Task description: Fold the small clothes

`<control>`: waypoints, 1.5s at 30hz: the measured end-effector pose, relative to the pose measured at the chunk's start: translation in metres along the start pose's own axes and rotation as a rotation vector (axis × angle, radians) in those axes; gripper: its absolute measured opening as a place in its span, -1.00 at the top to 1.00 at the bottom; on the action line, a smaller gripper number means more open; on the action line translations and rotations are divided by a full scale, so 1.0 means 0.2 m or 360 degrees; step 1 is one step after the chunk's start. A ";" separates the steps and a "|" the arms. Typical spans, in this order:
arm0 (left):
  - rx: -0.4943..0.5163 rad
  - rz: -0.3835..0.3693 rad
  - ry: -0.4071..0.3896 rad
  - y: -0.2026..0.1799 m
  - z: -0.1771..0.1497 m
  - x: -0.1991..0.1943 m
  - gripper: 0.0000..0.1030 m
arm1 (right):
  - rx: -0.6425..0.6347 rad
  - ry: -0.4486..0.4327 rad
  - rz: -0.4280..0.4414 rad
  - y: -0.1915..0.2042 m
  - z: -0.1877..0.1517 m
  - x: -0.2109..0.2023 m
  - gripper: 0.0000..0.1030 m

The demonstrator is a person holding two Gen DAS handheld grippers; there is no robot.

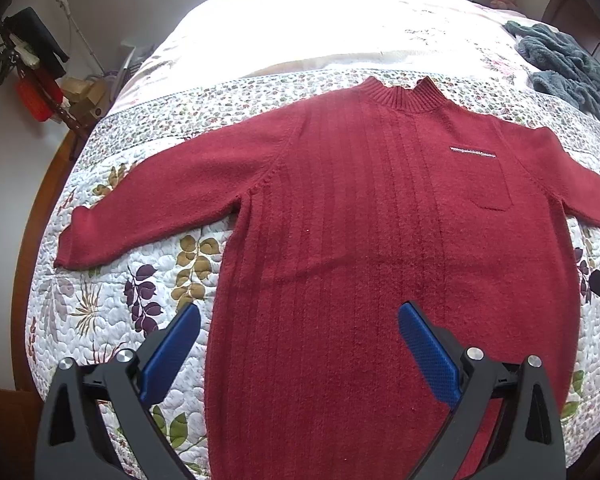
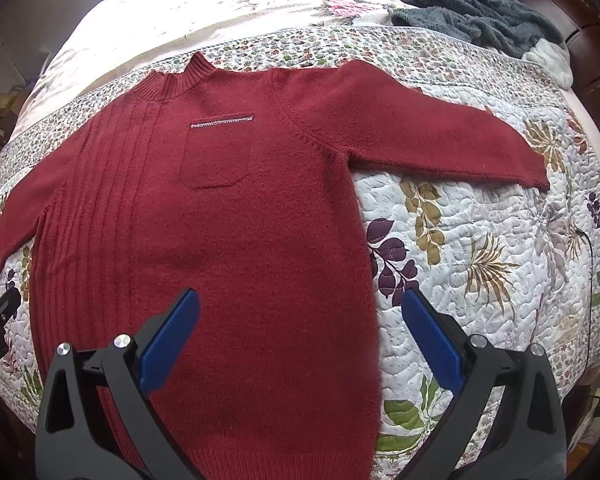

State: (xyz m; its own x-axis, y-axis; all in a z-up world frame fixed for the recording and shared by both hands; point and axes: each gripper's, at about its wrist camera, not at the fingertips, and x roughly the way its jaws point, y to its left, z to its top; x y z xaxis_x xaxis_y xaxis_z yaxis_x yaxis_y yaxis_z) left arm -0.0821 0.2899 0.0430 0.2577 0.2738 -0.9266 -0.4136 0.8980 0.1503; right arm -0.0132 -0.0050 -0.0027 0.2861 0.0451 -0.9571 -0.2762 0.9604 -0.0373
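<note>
Left wrist view: red sweater [image 1: 340, 208] lies flat, front up, on the quilted bed [image 1: 112, 280], collar [image 1: 400, 94] at the far end, hem nearest the person, so the long axis runs straight away from both tools. Left hand-held gripper [image 1: 300, 320] hangs over the lower body, jaws spread wide, nothing between them; its left pad [image 1: 172, 356] sits over bare quilt just off the sweater's left side edge, its right pad [image 1: 428, 356] over the knit. Left sleeve [image 1: 152, 208] stretches out and slightly toward the hem, well apart from that gripper, off to its far left. Right wrist view mirrors this: right hand-held gripper [image 2: 300, 312] also spread and empty, straddling the sweater's right side edge, left pad [image 2: 168, 344] over the knit, right pad [image 2: 432, 340] over quilt. Right sleeve [image 2: 440, 132] runs out to the far right, cuff near the leafy print. Chest pocket [image 2: 216, 152] is on the right-hand side. Can't tell whether either gripper touches the fabric or hovers. My read: no fold made yet; each gripper is nearer its own side edge than its sleeve, so either sleeve fold-in means reaching forward and outward first, left tool for left sleeve, right for right. Grey fleece heap [image 2: 476, 4] sits at the far right of the bed, well clear of the sweater.
</note>
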 end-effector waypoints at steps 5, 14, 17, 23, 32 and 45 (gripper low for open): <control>-0.0005 0.0007 -0.0010 0.00 0.01 -0.01 -0.92 | -0.0002 -0.0010 0.0007 0.00 0.01 -0.01 -0.94; -0.0005 0.0015 -0.0013 0.00 0.02 0.00 -0.92 | 0.0000 -0.0010 0.0010 0.00 0.02 0.00 -0.94; -0.0004 0.0017 -0.0016 0.00 0.02 0.00 -0.92 | -0.0002 -0.0009 0.0010 0.00 0.02 0.00 -0.94; -0.0007 0.0020 -0.0024 0.00 0.03 0.00 -0.92 | -0.0006 -0.0011 0.0012 0.00 0.02 0.01 -0.94; -0.0004 -0.0007 -0.0046 -0.02 0.04 0.01 -0.92 | -0.0005 -0.0015 0.0018 -0.02 0.02 0.03 -0.94; 0.0067 -0.0047 -0.0118 -0.32 0.25 0.05 -0.92 | 0.0383 -0.0087 0.0134 -0.80 0.24 0.12 -0.94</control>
State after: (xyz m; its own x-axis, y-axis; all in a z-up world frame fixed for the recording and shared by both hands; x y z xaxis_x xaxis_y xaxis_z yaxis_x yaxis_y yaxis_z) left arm -0.0097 0.2523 0.0413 0.3340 0.2701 -0.9031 -0.3682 0.9193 0.1388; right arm 0.0815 -0.1444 -0.0069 0.3223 0.1362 -0.9368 -0.0765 0.9901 0.1176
